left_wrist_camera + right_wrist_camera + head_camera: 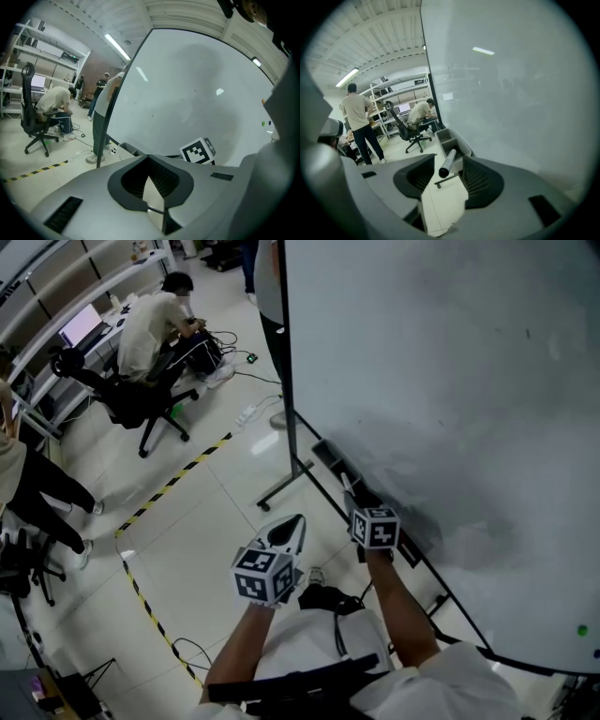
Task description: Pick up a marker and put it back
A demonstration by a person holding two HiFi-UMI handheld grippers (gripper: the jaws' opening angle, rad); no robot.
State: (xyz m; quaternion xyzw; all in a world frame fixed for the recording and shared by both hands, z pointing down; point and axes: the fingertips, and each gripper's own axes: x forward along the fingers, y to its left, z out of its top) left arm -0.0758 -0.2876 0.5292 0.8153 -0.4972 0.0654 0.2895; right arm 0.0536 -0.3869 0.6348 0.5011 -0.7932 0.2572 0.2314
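- The right hand-held gripper (449,156) is seen released, with its jaws spread wide. The marker (448,162) lies between them and is pressed by neither pad.
- The marker's far end is laid in the tray (445,136) at the foot of the whiteboard (450,381), and its dark near end juts out toward the gripper.
- The left hand-held gripper (148,157) is held clenched on nothing, over the floor.
- The marker could be knocked to the floor if it is brushed by a jaw as the gripper is drawn back, since its near end looks unsupported.
- How much of the marker is borne by the tray cannot be told. In the head view the marker cannot be made out at all.
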